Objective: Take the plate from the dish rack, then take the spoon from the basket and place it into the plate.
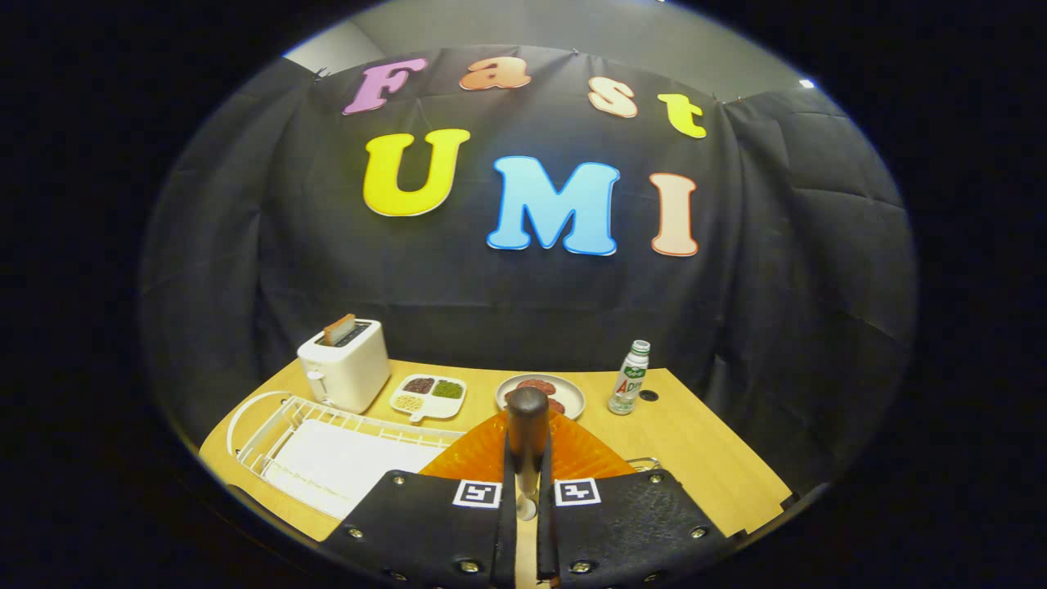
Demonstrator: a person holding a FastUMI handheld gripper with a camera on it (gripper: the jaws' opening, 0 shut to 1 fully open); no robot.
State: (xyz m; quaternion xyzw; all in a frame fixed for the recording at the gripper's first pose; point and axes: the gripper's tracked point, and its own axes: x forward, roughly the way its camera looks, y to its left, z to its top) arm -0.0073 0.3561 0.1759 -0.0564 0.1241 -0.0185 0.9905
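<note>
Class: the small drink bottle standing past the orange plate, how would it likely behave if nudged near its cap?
The bottle looks tall and narrow, so it would probably tip. Being round, it may then roll across the table. The tool is shut on a dark-handled spoon.

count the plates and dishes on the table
3. The orange plate sits just ahead of the fingers, which grip a dark-handled utensil. Beyond it is a grey plate with food. A divided white dish stands beside the toaster. Others may be hidden.
</note>
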